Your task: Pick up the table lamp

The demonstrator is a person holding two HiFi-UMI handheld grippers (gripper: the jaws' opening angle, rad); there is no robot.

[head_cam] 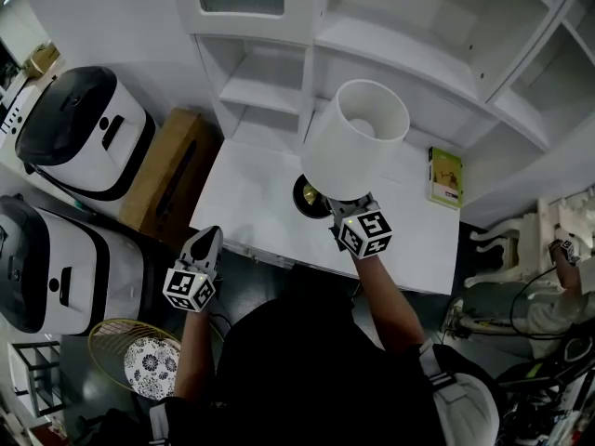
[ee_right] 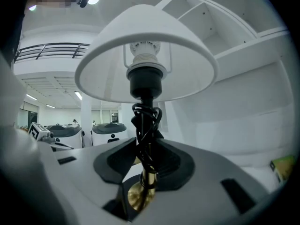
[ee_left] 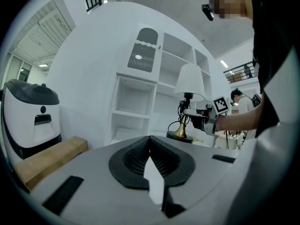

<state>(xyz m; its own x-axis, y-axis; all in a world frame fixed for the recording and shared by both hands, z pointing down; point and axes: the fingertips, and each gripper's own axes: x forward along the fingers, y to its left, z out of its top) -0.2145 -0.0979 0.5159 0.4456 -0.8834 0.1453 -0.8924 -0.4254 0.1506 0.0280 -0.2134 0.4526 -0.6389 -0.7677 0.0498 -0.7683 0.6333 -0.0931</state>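
Observation:
The table lamp has a white shade (head_cam: 355, 137), a brass stem wound with black cord (ee_right: 148, 170) and a round dark base (head_cam: 310, 198) over the white table (head_cam: 251, 189). My right gripper (head_cam: 346, 214) is shut on the stem just below the shade, and the jaws clamp the stem in the right gripper view (ee_right: 145, 158). The lamp (ee_left: 190, 81) stands upright; whether its base touches the table I cannot tell. My left gripper (head_cam: 206, 238) hangs at the table's front left edge, shut and empty, well away from the lamp.
A white shelf unit (head_cam: 270, 82) rises behind the table. A green book (head_cam: 445, 177) lies at the table's right end. A wooden box (head_cam: 172, 175) and two white-and-black machines (head_cam: 84, 128) stand left. A wire basket (head_cam: 130, 351) sits on the floor.

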